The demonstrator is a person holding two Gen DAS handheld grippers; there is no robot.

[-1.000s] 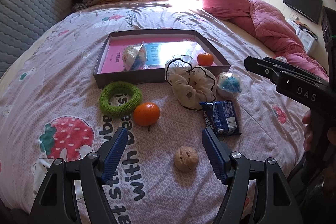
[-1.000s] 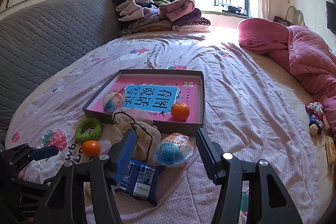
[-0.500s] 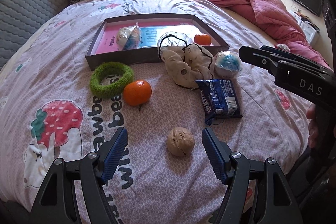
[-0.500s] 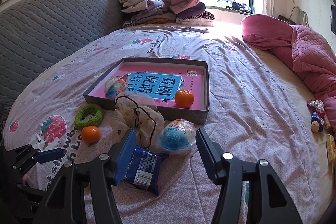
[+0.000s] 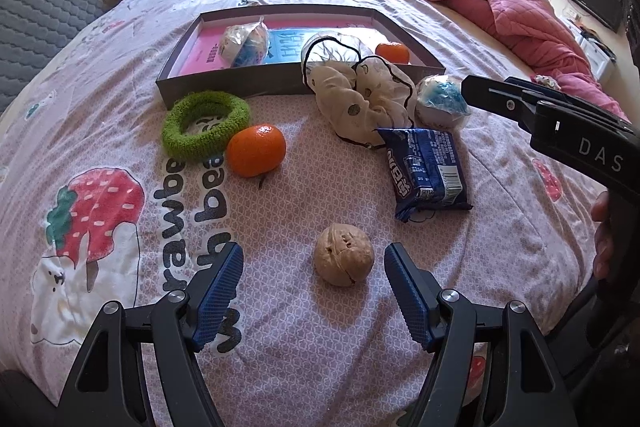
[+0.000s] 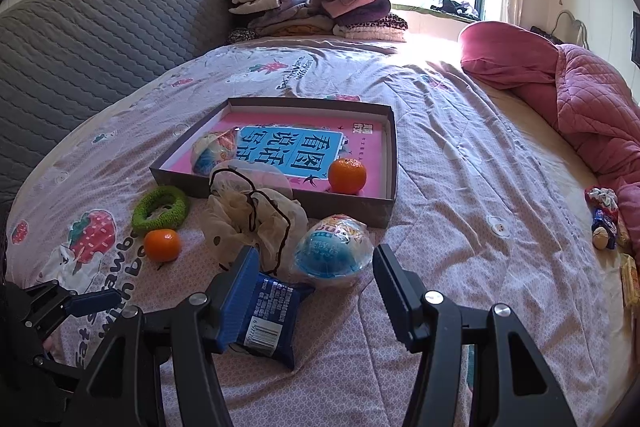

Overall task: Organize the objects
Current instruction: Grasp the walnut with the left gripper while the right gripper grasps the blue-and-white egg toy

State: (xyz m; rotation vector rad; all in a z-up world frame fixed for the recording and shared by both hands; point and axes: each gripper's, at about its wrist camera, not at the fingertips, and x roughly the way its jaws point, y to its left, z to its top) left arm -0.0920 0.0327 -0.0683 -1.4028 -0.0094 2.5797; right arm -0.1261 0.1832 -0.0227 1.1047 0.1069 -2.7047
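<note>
A walnut (image 5: 343, 258) lies on the bedspread between the fingers of my open left gripper (image 5: 314, 277), untouched. Beyond it lie an orange (image 5: 256, 149), a green ring (image 5: 205, 125), a blue snack packet (image 5: 424, 169), a cream scrunchie (image 5: 360, 99) and a blue-and-white wrapped ball (image 5: 442, 101). My right gripper (image 6: 312, 287) is open and empty, just short of the wrapped ball (image 6: 331, 253), its left finger over the snack packet (image 6: 272, 319). A grey box (image 6: 384, 215) holds a pink book, another wrapped ball (image 6: 212, 155) and a second orange (image 6: 347, 175).
Folded clothes (image 6: 312, 11) are stacked at the far end of the bed. A red quilt (image 6: 560, 87) lies on the right, with small items (image 6: 604, 219) beside it. A grey padded headboard (image 6: 80, 43) runs along the left.
My left gripper has moved forward and down, so the walnut now sits between its fingers. My right gripper has edged closer to the wrapped ball. Both stay open.
</note>
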